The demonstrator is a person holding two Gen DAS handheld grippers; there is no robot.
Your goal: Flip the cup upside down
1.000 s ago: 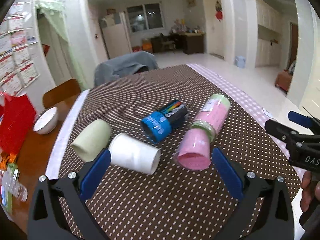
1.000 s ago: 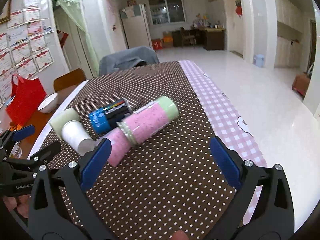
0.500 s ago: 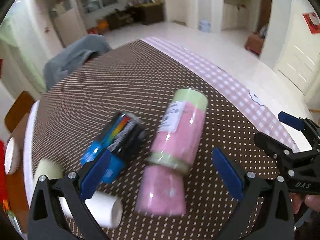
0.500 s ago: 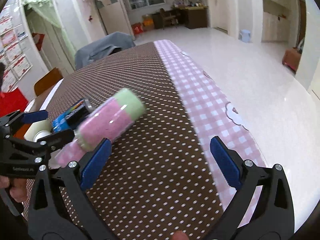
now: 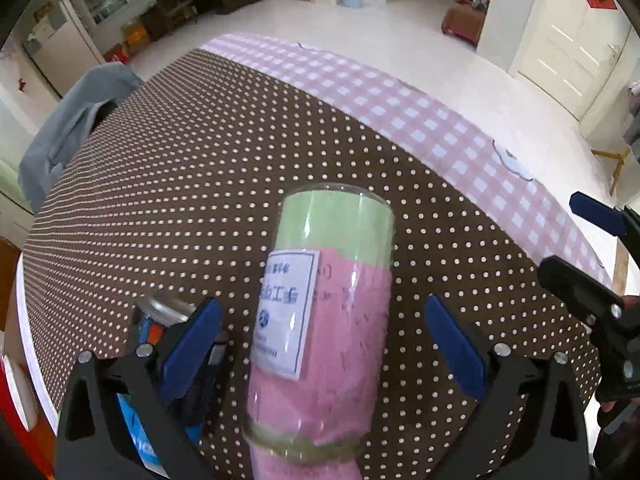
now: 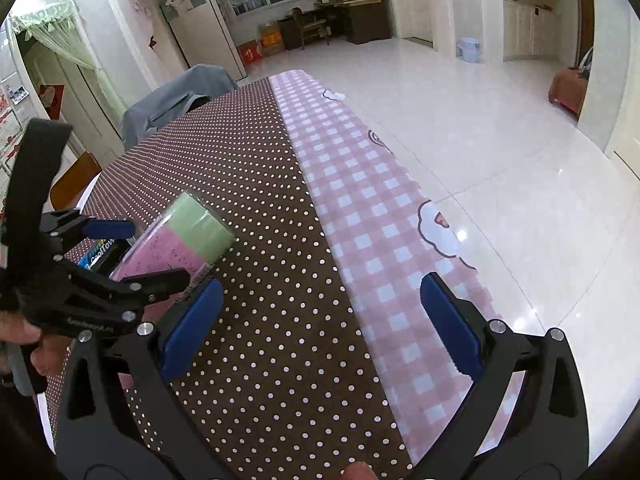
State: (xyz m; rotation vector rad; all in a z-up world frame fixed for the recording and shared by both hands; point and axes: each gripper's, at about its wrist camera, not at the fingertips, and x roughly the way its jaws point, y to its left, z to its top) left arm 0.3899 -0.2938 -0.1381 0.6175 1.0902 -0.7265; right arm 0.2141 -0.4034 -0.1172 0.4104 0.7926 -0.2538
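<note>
A clear tumbler cup with pink and green paper inside (image 5: 320, 308) lies on its side on the brown dotted tablecloth (image 5: 200, 168). My left gripper (image 5: 320, 344) is open and straddles the cup, one blue pad on each side, not touching it. The cup also shows in the right wrist view (image 6: 180, 240) at the left, with the left gripper (image 6: 132, 252) around it. My right gripper (image 6: 320, 316) is open and empty over the cloth near the pink checked strip (image 6: 360, 208); it also shows in the left wrist view (image 5: 600, 256) at the right edge.
A blue can (image 5: 156, 328) lies on its side just left of the cup, partly behind my left finger. A chair draped in grey cloth (image 5: 68, 128) stands at the table's far side. The table's right edge drops to a white tiled floor (image 6: 500, 140).
My left gripper has moved forward and down, so the cup now lies between its open fingers. The white and green cups have left the view. The right gripper has shifted slightly.
</note>
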